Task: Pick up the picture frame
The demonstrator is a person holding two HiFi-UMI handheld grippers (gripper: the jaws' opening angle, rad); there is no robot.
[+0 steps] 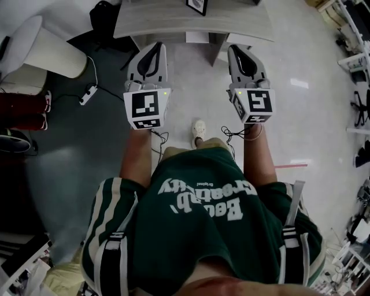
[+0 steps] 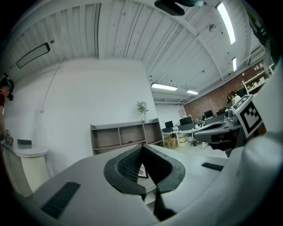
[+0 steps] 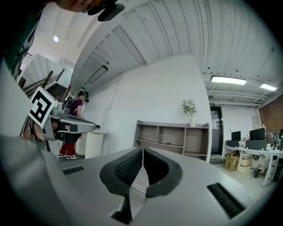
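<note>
- The pale floor fills most of the head view, and the person stands on it facing 12 o'clock
- A grey table runs across the top of that view, ahead of both tools and apart from them
- An open shelf unit stands against the far white wall in the gripper views and plays no part in the task
- The left gripper is held out level at about 11 o'clock from the person's body; its own view shows the ribbed pads meeting at the tips with nothing clamped
- The right gripper is held out level at about 1 o'clock; its jaws are likewise pressed together and empty
- The picture frame sits on the table at 12 o'clock, cut off by the top edge of the head view, untouched
- From the left tongs the frame lies at roughly 1 o'clock, from the right tongs at roughly 11 o'clock, so it falls between the two lines of reach; neither hand looks clearly nearer
- The left gripper view shows the frame low behind its closed tips, which favours that hand slightly, in my judgement
- Its long axis cannot be read, too little of it shows
- Whichever hand goes in, its jaws must part first
</note>
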